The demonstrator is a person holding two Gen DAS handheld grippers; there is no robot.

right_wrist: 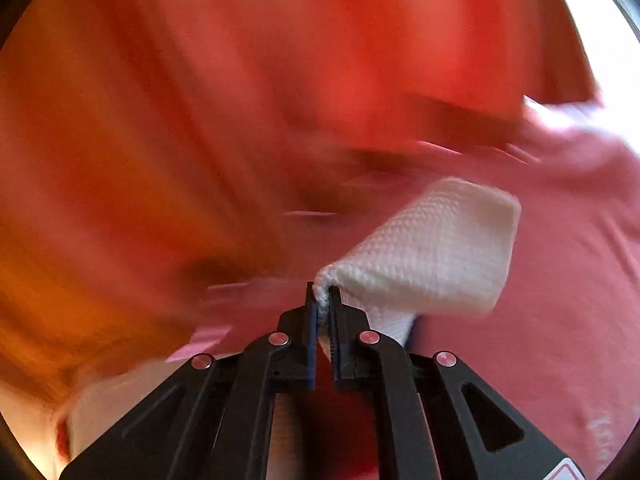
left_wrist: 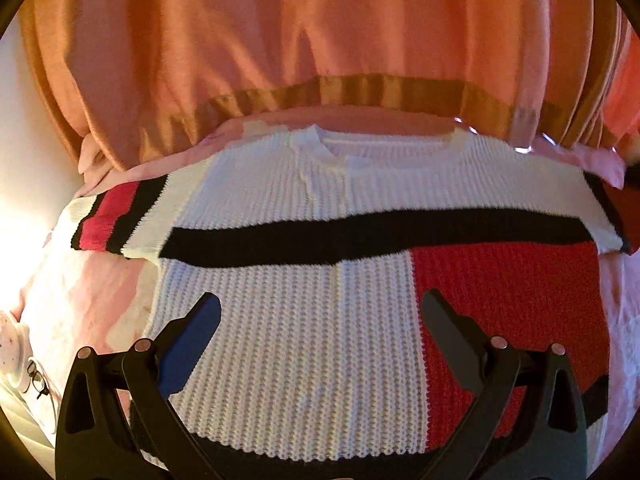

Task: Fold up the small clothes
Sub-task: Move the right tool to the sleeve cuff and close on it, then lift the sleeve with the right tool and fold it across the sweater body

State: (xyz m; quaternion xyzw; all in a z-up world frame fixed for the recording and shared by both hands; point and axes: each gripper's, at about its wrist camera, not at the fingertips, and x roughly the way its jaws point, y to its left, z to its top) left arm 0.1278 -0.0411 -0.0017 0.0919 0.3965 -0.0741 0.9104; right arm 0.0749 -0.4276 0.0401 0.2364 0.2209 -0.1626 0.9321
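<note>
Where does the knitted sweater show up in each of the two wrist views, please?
Left wrist view: the sweater lies spread flat across the middle, collar at the far side, under the open left gripper.
Right wrist view: only a white knit fold of it shows, right of centre, pinched in the shut right gripper.
Shared landmark: the pink sheet beneath it.

Sweater (left_wrist: 304,320) flat on bedsheet (left_wrist: 80,304), neck at 12 o'clock, hem at 6. One sleeve (left_wrist: 116,220) out twd 9 o'clock; other side runs to 3. Curtain (left_wrist: 280,32) hangs behind, past neck, at 12. Left gripper (left_wrist: 320,312) over lower body at 6, jaws spread either side. Right gripper (right_wrist: 323,300) pinches a knit corner (right_wrist: 432,256), which rises twd 2 o'clock above sheet.
</note>
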